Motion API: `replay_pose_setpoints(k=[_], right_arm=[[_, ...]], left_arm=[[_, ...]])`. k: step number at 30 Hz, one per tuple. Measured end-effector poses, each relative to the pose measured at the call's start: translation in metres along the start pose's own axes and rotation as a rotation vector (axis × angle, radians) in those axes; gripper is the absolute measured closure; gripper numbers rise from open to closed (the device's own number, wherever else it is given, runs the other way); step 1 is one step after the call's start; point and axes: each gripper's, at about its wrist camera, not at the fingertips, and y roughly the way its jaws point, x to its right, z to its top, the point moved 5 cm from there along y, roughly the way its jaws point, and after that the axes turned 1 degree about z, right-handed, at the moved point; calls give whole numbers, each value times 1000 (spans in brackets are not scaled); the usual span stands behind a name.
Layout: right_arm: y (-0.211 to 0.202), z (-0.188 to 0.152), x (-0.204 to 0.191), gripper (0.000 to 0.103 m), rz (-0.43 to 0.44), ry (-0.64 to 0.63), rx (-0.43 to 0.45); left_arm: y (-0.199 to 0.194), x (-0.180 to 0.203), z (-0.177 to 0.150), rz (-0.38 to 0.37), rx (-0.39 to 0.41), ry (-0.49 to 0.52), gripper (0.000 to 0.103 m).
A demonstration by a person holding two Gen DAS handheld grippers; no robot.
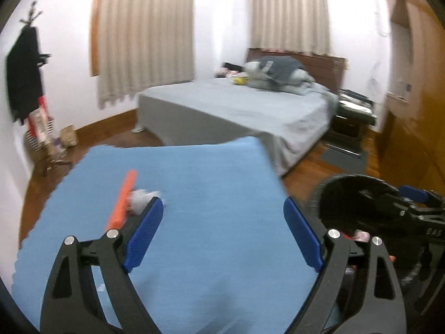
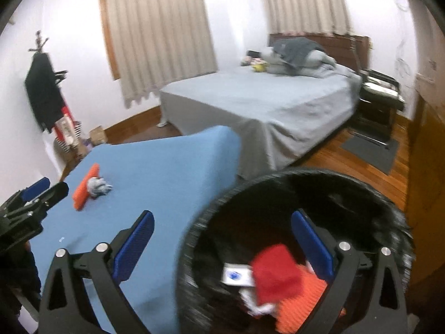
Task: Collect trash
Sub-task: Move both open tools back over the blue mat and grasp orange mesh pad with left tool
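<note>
A blue-covered table [image 1: 211, 172] holds an orange strip [image 1: 122, 203] with a crumpled whitish wad [image 1: 140, 199] touching its right side. My left gripper [image 1: 222, 208] is open and empty above the cloth, its left fingertip just right of the wad. To the table's right stands a black round bin [image 2: 306, 172]. Inside it lie a red piece [image 2: 275, 272], a white card with a blue mark [image 2: 236, 275] and an orange ribbed piece [image 2: 303, 303]. My right gripper [image 2: 222, 220] is open and empty over the bin's left rim. The strip [image 2: 86, 186] and wad [image 2: 98, 186] lie far left of it.
A grey bed [image 1: 236, 105] fills the room behind the table, with pillows and soft toys at its head. A coat stand [image 1: 25, 83] and a striped basket [image 1: 33, 144] stand at the left wall. A dark bedside unit [image 1: 353, 114], a floor mat [image 2: 370, 150] and wooden cupboards [image 1: 417, 111] are on the right.
</note>
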Motion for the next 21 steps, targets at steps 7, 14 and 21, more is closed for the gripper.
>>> replay_pose_setpoints(k=[7,14,21], right_arm=[[49,13,-62,6,74,-50,-12],[87,8,-100,6,110,-71,-59],[114,1,-118,6,117,-79,-105]], left_arm=[[24,-80,-6,167,-28,-48,22],[68,-133,-25,226,-117,-93,36],[101,-149,-38,202,-184,-129,45]])
